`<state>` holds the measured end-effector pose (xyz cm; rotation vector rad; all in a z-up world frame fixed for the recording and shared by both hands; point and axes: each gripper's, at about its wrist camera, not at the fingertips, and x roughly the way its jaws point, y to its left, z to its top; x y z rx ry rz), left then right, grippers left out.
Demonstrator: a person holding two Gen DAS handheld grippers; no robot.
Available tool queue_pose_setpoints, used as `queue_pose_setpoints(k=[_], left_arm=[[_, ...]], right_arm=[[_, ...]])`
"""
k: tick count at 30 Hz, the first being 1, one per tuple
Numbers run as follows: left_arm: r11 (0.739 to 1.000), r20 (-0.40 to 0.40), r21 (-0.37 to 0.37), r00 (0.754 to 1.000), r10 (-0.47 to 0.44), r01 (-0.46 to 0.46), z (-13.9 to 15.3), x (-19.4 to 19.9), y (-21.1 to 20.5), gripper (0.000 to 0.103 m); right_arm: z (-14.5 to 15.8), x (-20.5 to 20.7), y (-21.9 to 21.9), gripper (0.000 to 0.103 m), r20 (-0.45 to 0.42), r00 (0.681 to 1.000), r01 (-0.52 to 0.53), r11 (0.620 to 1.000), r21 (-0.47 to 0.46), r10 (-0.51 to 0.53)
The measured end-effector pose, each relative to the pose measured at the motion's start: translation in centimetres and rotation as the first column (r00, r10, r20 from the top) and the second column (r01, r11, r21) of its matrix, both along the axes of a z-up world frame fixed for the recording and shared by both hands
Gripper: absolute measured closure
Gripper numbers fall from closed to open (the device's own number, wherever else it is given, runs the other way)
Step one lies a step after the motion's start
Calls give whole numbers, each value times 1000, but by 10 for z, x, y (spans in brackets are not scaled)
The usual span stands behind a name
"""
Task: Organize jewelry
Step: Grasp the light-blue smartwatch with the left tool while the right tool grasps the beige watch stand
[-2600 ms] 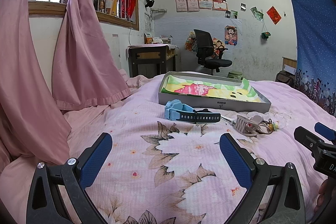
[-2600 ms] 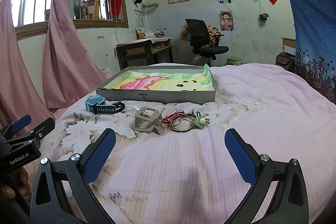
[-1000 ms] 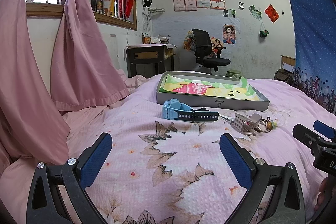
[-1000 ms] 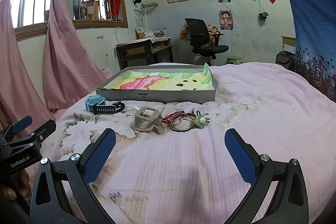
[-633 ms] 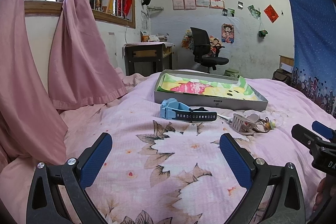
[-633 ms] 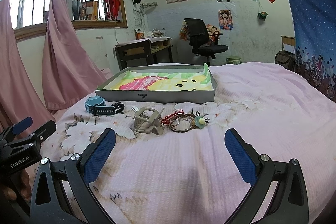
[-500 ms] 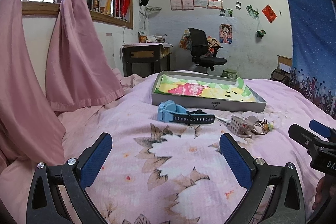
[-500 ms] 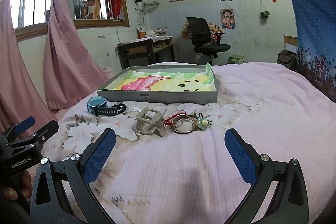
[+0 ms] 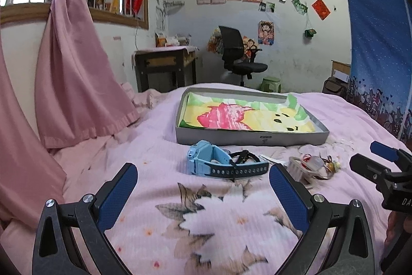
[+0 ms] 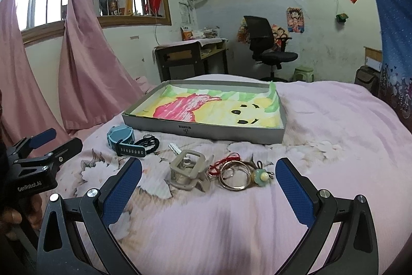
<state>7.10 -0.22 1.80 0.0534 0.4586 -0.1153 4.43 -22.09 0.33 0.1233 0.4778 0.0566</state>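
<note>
A blue watch [image 9: 219, 164] lies on the pink floral bedspread just ahead of my open, empty left gripper [image 9: 203, 187]; it also shows in the right wrist view [image 10: 123, 139]. A metal clip [image 10: 188, 169], silver rings with a red cord [image 10: 233, 173] and a green bead charm [image 10: 261, 175] lie just ahead of my open, empty right gripper [image 10: 208, 184]. A small key [image 10: 175, 148] and a black band [image 10: 149, 141] lie nearby. A grey tray [image 10: 200, 129] lined with a coloured drawing sits behind them; its front wall also shows in the left wrist view [image 9: 247, 138].
Pink curtains [image 9: 77, 81] hang at the left of the bed. A desk [image 10: 190, 58] and black office chair [image 10: 267, 48] stand beyond the bed. A blue cloth [image 9: 378, 56] hangs at the right. The right gripper [image 9: 386, 172] shows at the left view's right edge.
Both grippers have moved forward toward the items on the bed, so the watch, clip and rings now sit closer to the fingertips. Both stay open.
</note>
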Motion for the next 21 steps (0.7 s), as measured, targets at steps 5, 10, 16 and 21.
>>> queue_pose_setpoints(k=[5,10,16,21], left_arm=[[1000,-65,-11,998,-16,15,-7,29,2,0],[998,-113,-41,993,-45,41,-13,54,5,0],[991,-185,-111,978,-95,76,-23,80,12,0],[983,-216,-147,966,-142,111,-32,92,10,7]], right_arm=[[-10,30,0,1,-71,997,-10,1000,-15,9],[-21,62,6,1,-145,987,-62,998,34,66],[-37,81,18,19,-204,973,-101,994,32,105],[-44,85,17,30,-224,966,-112,991,70,125]])
